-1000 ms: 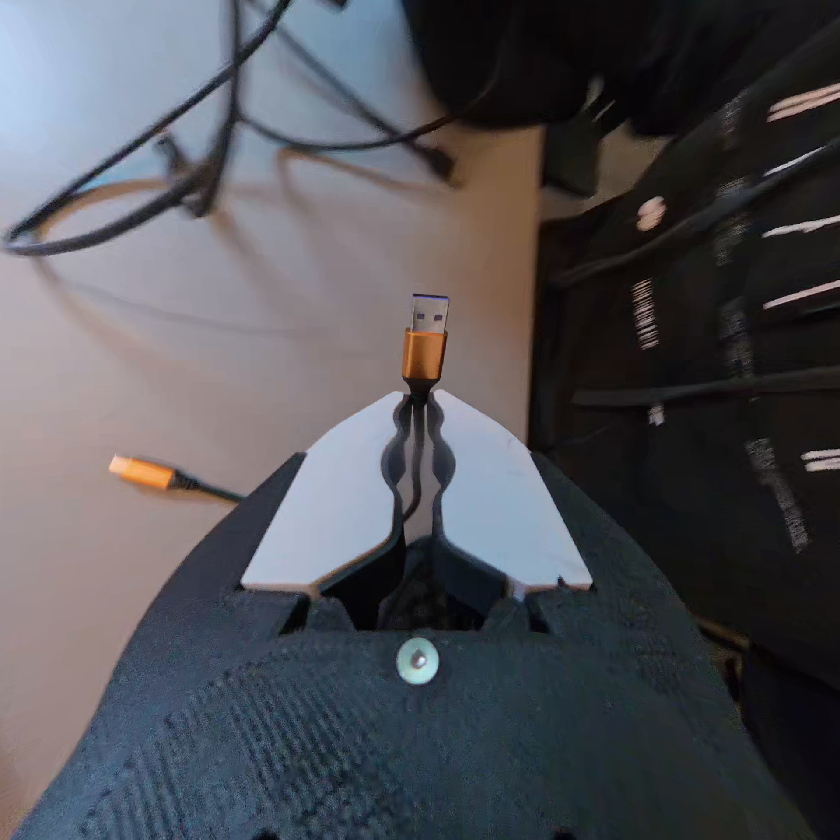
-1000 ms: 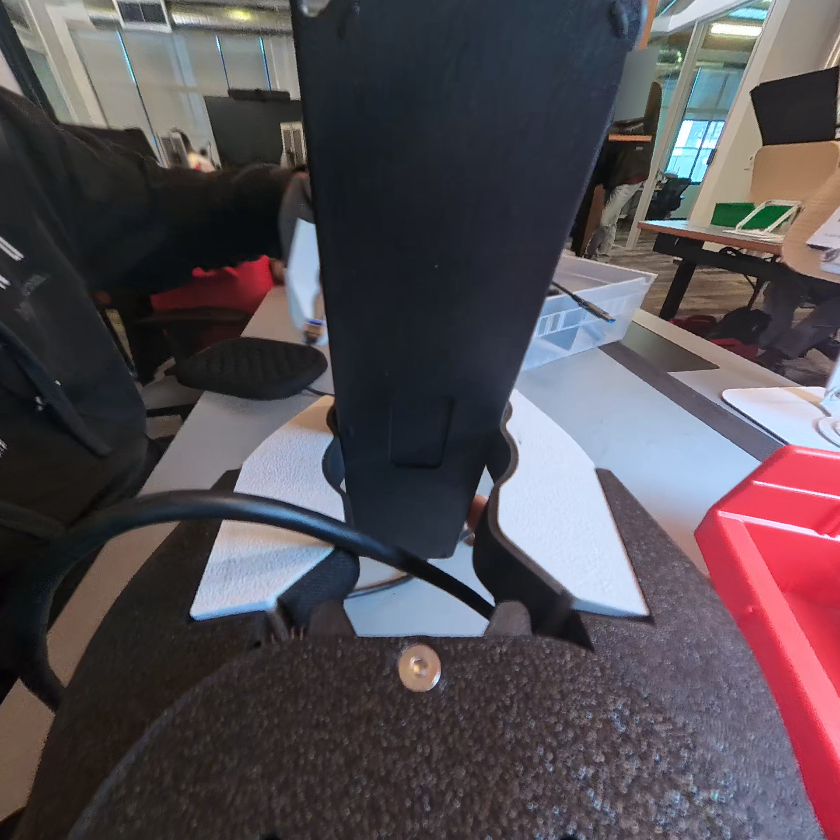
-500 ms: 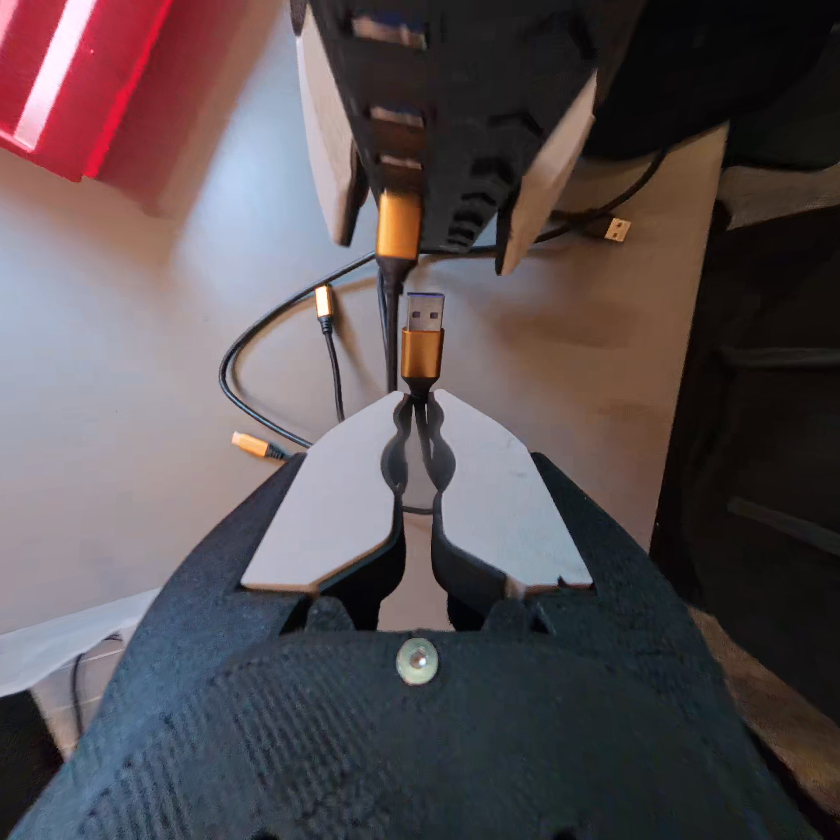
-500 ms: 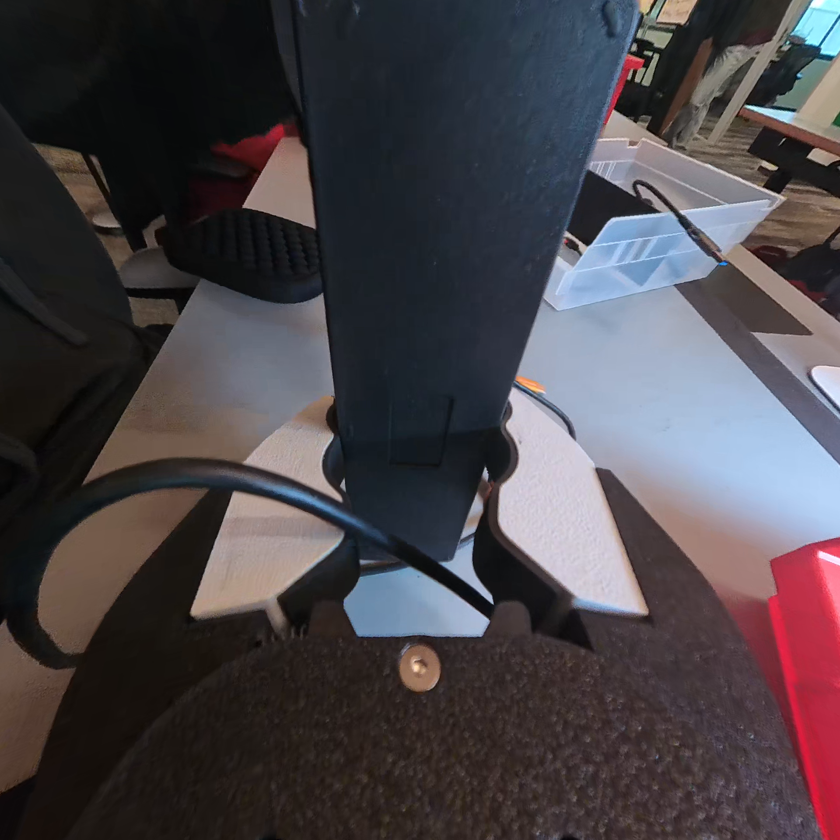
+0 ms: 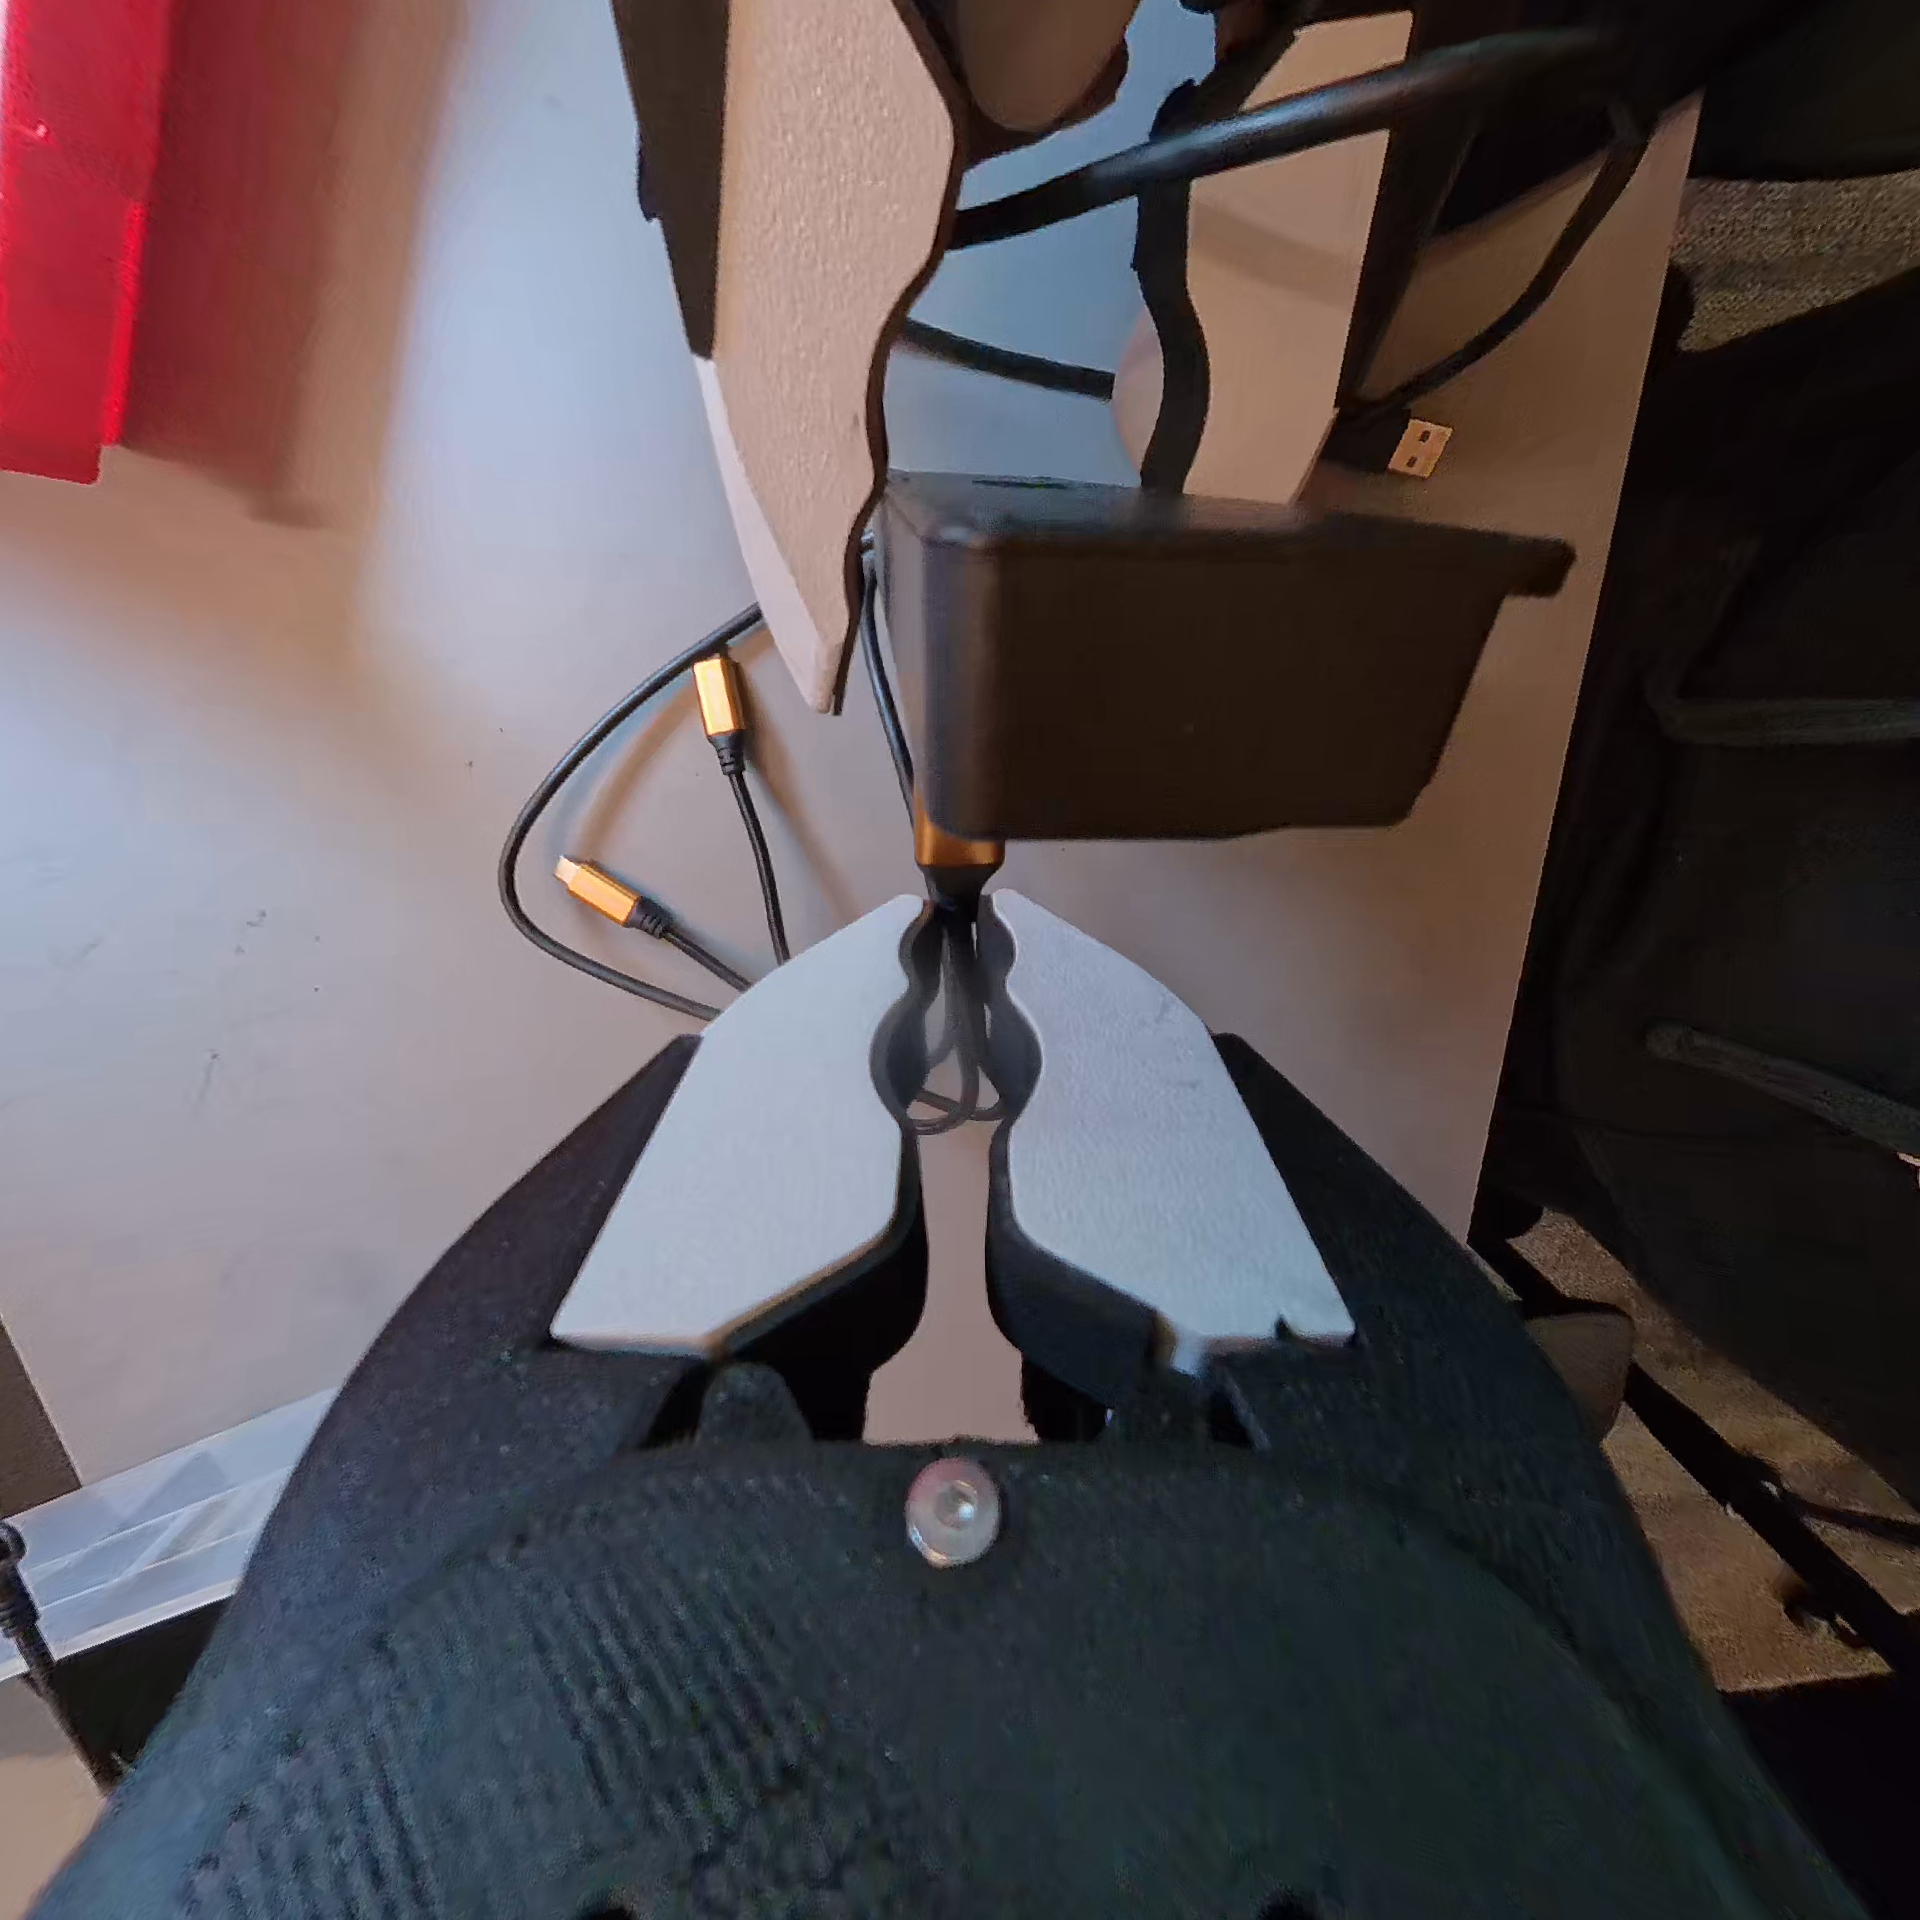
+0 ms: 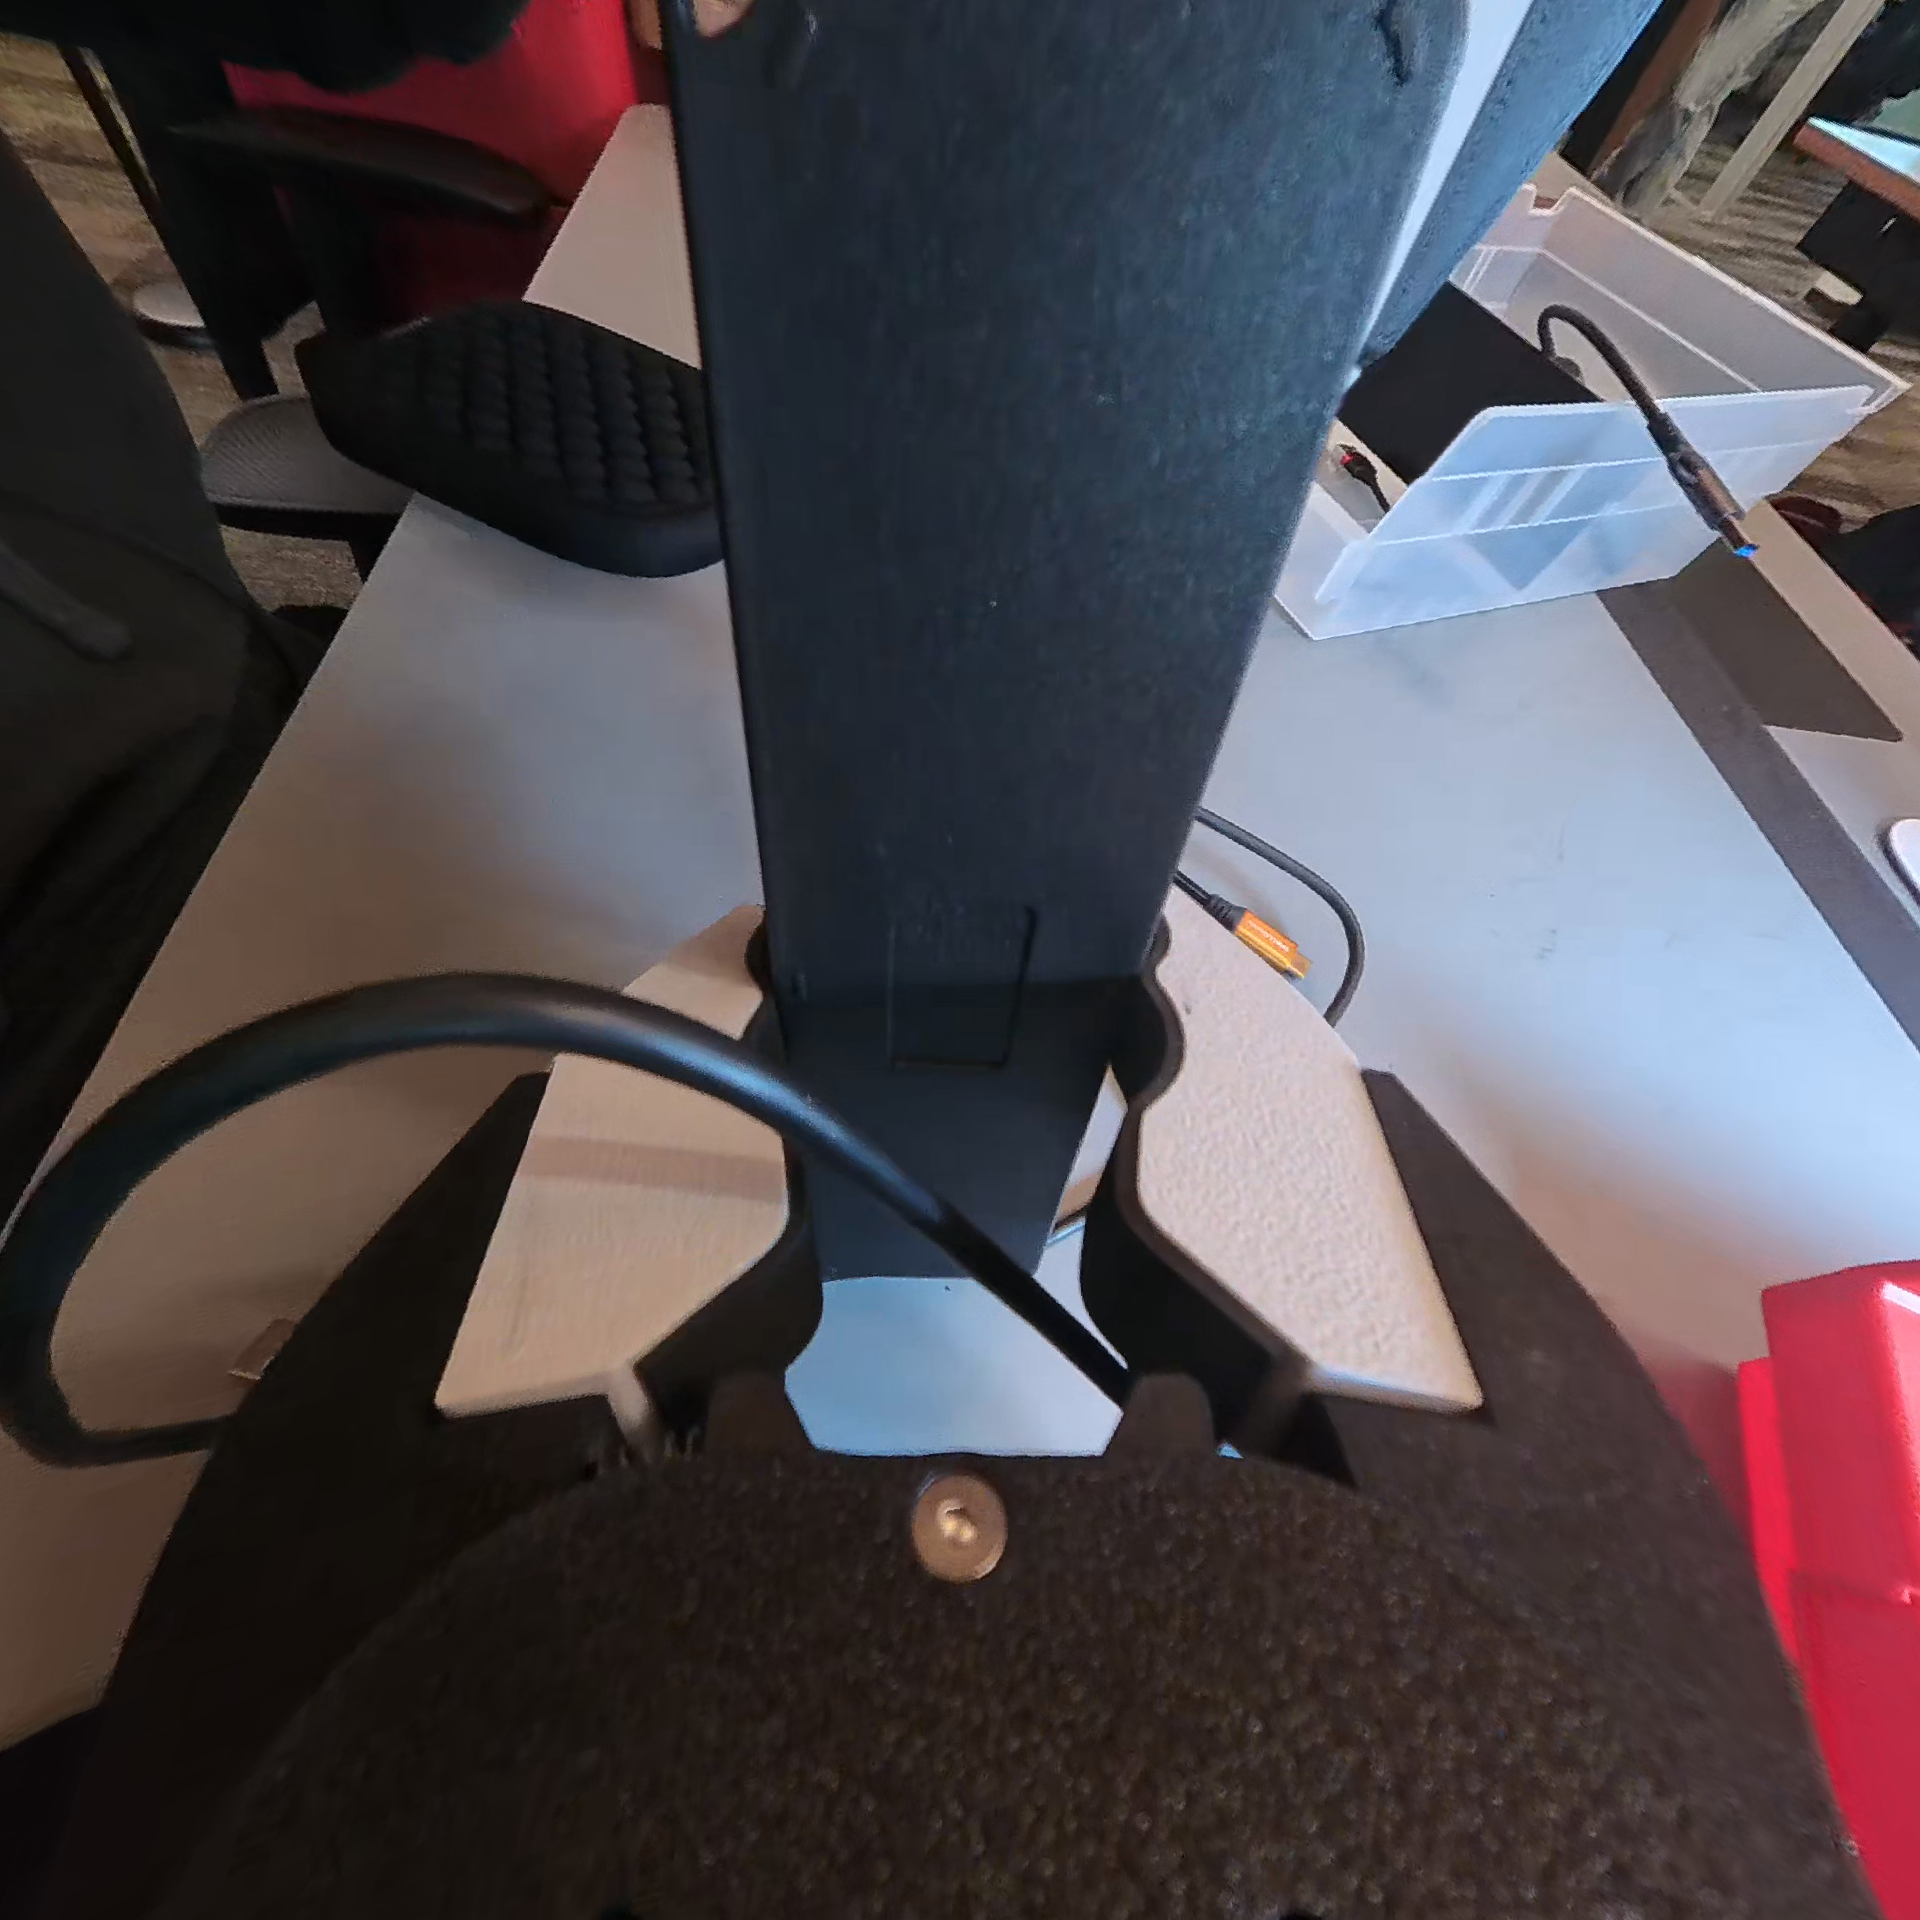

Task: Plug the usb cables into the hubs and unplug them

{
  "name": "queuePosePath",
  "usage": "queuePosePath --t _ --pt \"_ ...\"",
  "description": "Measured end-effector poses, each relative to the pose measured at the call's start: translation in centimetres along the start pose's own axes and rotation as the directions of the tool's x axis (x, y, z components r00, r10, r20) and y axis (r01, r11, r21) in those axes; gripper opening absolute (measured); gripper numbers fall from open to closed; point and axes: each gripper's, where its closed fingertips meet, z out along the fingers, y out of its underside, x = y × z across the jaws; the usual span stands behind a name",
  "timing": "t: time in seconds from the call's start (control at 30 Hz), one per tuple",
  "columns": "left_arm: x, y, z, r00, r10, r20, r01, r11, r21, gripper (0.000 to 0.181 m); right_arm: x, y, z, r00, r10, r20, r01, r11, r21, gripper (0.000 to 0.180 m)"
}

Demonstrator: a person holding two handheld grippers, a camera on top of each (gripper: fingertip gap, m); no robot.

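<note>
Left gripper sits clenched on a thin black cable just behind an orange-sleeved USB plug, white fingertips pinching the cord at centre of the left wrist view. Plug's metal end is out of sight, its sleeve butting the underside of the black hub at 12 o'clock from the tips (looks seated in a port, though the port itself is hidden). Right gripper comes in from 12 o'clock in that view, its pale fingers straddling the hub. In the right wrist view the right gripper is clamped on the hub, the long dark body standing up the middle of the frame between both fingers, jaws held apart only by the hub's width. Thick black hub lead loops out to 9 o'clock and back under the hub base. On the grey table lie two loose orange plugs around 10 o'clock of the left tips, one nearer at, cords curling together. Another gold plug end shows at 1 o'clock. Red bin sits at 4 o'clock in the right view, clear divided tray at 2 o'clock with a dark cable draped over its wall.
</note>
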Motion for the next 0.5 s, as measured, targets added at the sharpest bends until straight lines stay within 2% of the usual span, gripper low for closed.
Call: queuePosePath --t 0.17,0.5 --pt "0.0 0.1 -0.1 1.000 0.015 0.011 -0.015 0.999 -0.031 0.006 0.0 0.3 0.1 1.000 -0.018 -0.011 0.018 0.999 -0.032 0.062" --pt "0.1 -0.3 -1.0 1.000 0.016 0.000 -0.016 0.999 0.039 0.006 0.2 0.6 0.0 0.999 -0.028 -0.027 0.026 0.998 -0.053 0.062"
